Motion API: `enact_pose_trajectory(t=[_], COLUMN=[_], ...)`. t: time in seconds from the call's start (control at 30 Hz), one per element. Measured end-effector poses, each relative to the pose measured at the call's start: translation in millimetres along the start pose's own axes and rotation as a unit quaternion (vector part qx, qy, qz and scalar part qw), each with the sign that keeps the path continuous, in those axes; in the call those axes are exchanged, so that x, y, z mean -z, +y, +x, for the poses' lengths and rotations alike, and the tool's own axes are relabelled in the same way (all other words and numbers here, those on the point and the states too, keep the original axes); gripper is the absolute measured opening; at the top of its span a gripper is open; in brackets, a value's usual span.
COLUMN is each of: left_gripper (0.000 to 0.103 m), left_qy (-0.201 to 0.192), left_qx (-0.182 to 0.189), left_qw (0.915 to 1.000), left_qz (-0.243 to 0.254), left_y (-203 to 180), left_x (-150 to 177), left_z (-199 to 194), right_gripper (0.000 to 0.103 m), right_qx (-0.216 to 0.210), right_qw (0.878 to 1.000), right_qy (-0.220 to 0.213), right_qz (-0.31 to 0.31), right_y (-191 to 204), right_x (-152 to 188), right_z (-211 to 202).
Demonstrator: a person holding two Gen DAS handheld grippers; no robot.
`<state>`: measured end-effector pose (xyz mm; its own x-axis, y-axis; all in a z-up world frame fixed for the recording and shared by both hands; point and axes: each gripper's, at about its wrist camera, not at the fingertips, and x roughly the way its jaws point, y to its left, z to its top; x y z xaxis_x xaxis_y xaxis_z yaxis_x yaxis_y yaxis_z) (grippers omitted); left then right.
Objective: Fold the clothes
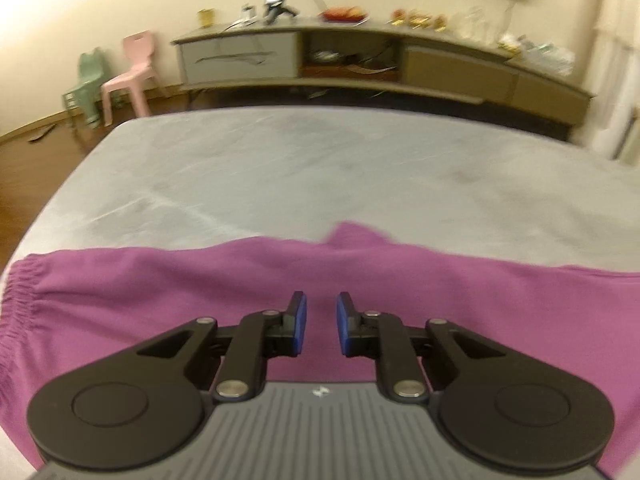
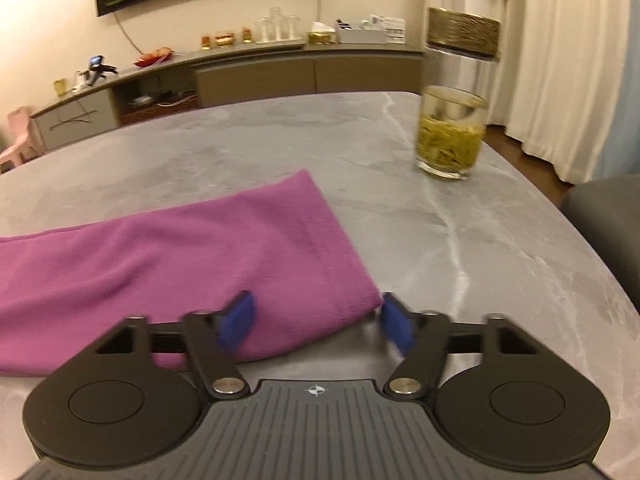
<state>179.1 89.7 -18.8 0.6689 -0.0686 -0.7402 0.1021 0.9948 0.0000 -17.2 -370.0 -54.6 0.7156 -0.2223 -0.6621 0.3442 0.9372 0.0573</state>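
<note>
- jaws of the left gripper [image 1: 321,322] parted by a narrow gap, blue pads facing each other, nothing between them; held just above the purple trousers [image 1: 224,300], over the middle stretch.
- jaws of the right gripper [image 2: 316,326] spread wide, straddling the near corner of the trousers' leg end [image 2: 344,280]; blurred pads, cloth lying between them but not pinched as far as can be told.
- trousers laid flat and lengthwise on the grey marble table [image 2: 460,240], close to its near edge; gathered waistband [image 1: 18,292] toward the left gripper's side, leg end toward the right gripper's side, a small peak of cloth poking out along the far edge.
- looks like legs already lying one on the other in a single long band, though cannot tell how many layers.
- glass of green tea [image 2: 450,132] standing on the table beyond the leg end, well apart from the cloth.
- step in hand, as a judgement: getting a hold on the leg end, either to bring it over toward the waistband or having just let it go after smoothing; fits both.
- if a fold toward the waistband is meant: calls for closing the right gripper on all layers at the corner, lifting low, keeping edges lined up, and holding the middle down with the left gripper so the band does not slide.
- worth watching: thin cloth slipping out of a corner pinch, and any sweep toward the glass.
</note>
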Motion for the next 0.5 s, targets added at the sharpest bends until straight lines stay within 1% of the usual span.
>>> enact_pose_trajectory(t=[0.03, 0.07, 0.17, 0.2, 0.23, 0.27, 0.3, 0.37, 0.5], left_gripper=[0.015, 0.015, 0.016, 0.016, 0.016, 0.016, 0.016, 0.016, 0.016], left_qy=[-0.006, -0.01, -0.01, -0.01, -0.01, -0.008, -0.004, 0.011, 0.013], left_qx=[0.014, 0.025, 0.06, 0.071, 0.083, 0.095, 0.106, 0.133, 0.136], left_qw=[0.9999, 0.9996, 0.9976, 0.9966, 0.9953, 0.9938, 0.9924, 0.9889, 0.9875], left_qz=[0.002, 0.005, 0.032, 0.041, 0.05, 0.058, 0.063, 0.065, 0.078], left_y=[-8, -16, -52, -63, -75, -89, -102, -132, -195], left_x=[1, 4, 13, 16, 19, 20, 19, 18, 13], left_z=[-9, -17, -33, -38, -43, -47, -50, -48, -44], right_gripper=[0.044, 0.042, 0.042, 0.048, 0.064, 0.073, 0.085, 0.086, 0.086], right_qx=[-0.004, -0.008, -0.017, -0.016, -0.013, -0.008, -0.005, 0.002, 0.021], right_qw=[1.0, 1.0, 1.0, 0.999, 0.999, 0.998, 0.997, 0.997, 0.999], right_qy=[0.0, 0.001, 0.003, -0.004, -0.012, -0.025, -0.035, -0.038, -0.019], right_qz=[-0.002, -0.002, 0.022, 0.034, 0.044, 0.055, 0.062, 0.065, 0.043], right_y=[2, 5, -1, -5, -9, -13, -16, -20, -14], right_x=[-1, -2, -5, -6, -8, -9, -11, -12, -8], right_z=[0, 0, -1, -3, -6, -9, -11, -6, 17])
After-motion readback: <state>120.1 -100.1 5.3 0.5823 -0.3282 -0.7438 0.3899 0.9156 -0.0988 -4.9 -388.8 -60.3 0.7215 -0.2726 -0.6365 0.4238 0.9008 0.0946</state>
